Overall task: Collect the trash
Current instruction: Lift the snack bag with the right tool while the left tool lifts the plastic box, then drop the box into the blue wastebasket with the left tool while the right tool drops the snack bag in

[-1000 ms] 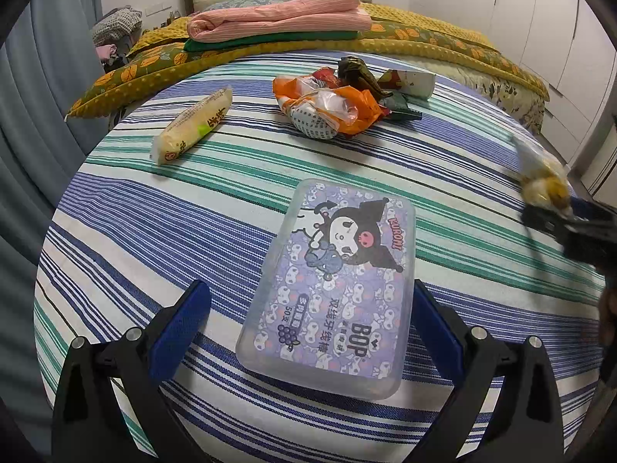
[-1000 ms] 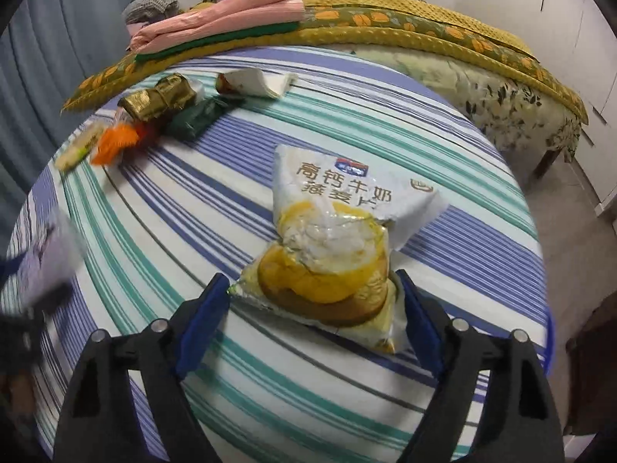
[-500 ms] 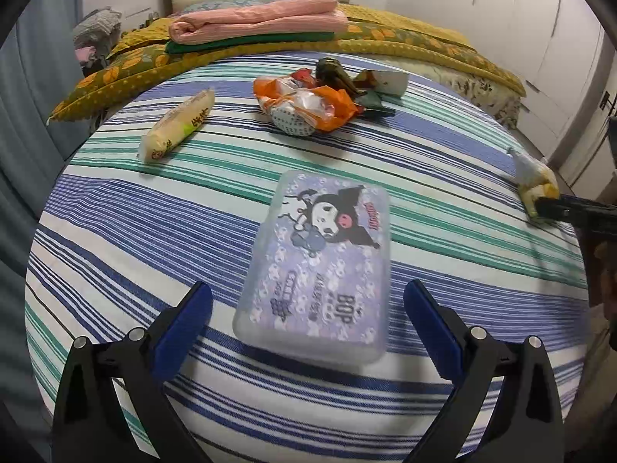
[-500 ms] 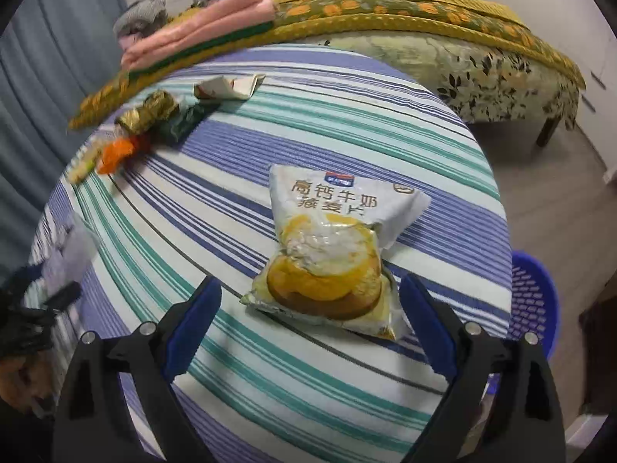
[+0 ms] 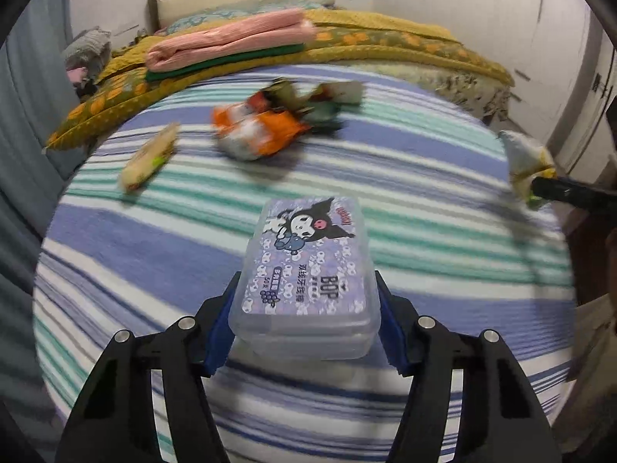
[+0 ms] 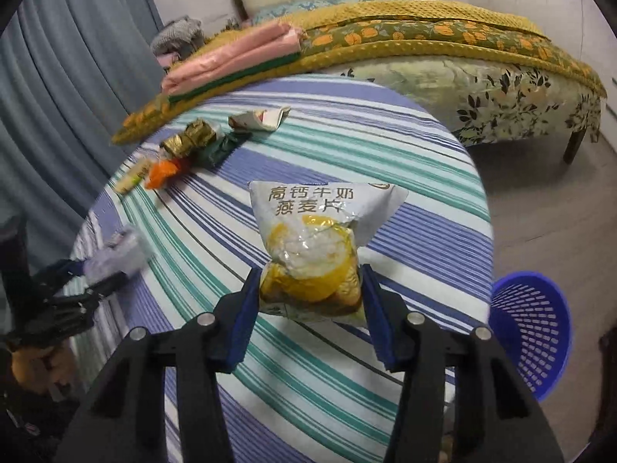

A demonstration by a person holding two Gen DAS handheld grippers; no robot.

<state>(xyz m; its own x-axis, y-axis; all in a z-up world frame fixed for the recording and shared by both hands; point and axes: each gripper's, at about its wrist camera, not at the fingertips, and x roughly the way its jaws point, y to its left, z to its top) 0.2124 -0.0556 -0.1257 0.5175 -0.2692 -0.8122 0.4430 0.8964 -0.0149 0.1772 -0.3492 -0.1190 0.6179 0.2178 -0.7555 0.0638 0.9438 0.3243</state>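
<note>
My left gripper (image 5: 304, 312) is shut on a clear plastic box with a purple cartoon label (image 5: 308, 266) and holds it lifted above the striped table (image 5: 154, 254). My right gripper (image 6: 308, 301) is shut on a white and yellow oat snack bag (image 6: 316, 247), also lifted off the table. The bag shows at the right edge of the left wrist view (image 5: 524, 158). The box shows blurred at the left of the right wrist view (image 6: 119, 250). Orange wrappers (image 5: 262, 131), a cream packet (image 5: 150, 158), a gold wrapper (image 6: 189, 139) and a white crumpled wrapper (image 6: 258, 119) lie at the far side.
A blue plastic basket (image 6: 528, 324) stands on the floor to the right of the round table. A bed with a yellow blanket (image 6: 424, 27) and folded pink and green cloths (image 5: 227, 42) lies behind. A grey curtain (image 6: 77, 58) hangs at the left.
Both grippers have closed, the left on the box and the right on the snack bag, and both have lifted their loads off the table. The basket has come into view.
</note>
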